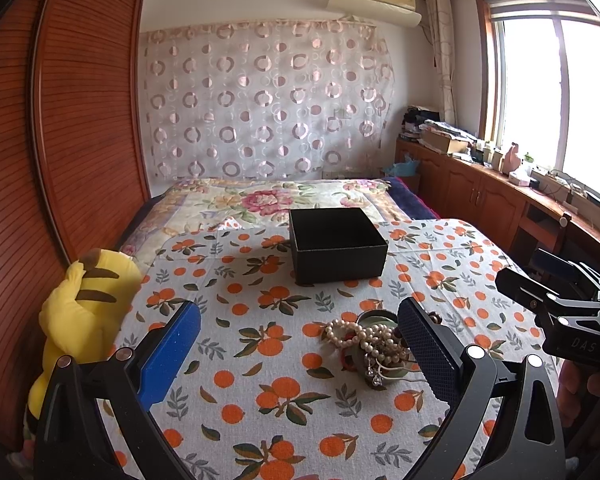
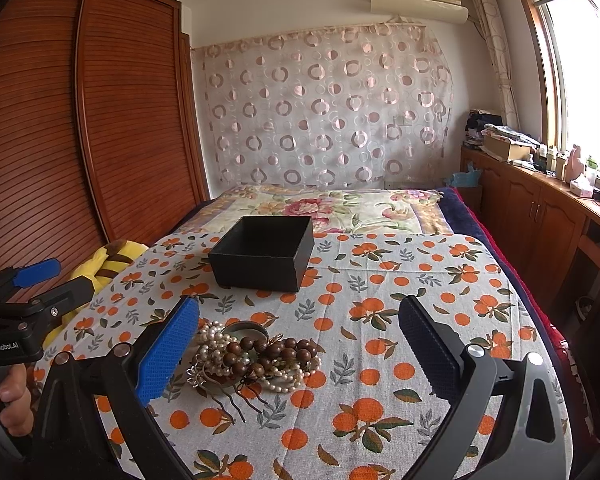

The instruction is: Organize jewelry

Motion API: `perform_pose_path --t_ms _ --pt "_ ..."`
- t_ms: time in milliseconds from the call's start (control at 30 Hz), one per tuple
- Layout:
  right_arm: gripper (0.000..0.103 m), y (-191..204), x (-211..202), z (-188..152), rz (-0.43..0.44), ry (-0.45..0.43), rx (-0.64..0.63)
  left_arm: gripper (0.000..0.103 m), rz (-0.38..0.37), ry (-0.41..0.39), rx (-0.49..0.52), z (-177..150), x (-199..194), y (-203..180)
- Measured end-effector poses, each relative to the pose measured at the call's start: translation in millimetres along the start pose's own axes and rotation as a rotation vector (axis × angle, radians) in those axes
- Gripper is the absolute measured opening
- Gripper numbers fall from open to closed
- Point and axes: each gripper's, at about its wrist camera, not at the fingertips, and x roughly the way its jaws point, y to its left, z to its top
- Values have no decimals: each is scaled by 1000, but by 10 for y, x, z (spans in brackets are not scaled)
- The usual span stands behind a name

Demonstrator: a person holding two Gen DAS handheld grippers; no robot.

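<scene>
The left gripper was spread wide and held nothing, as was the right gripper. A heap of jewelry lay on the orange-print cloth, just inside the right gripper's blue finger and beside the left gripper's dark finger. Beyond both tools, well apart from the heap, stood an open black box. A yellow plush toy sat left of the left gripper.

"DAS" in pale letters on body of right gripper, seen from left wrist cam. "GenRobot.AI" in white on body of left gripper, right wrist cam. No other legible txt.
</scene>
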Motion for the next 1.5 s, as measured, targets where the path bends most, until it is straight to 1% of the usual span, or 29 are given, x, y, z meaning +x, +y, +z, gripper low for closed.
perform_pose_path --t_ms 1500 --pt "101 -8 20 -24 2 2 4 95 -2 9 -1 58 -39 -51"
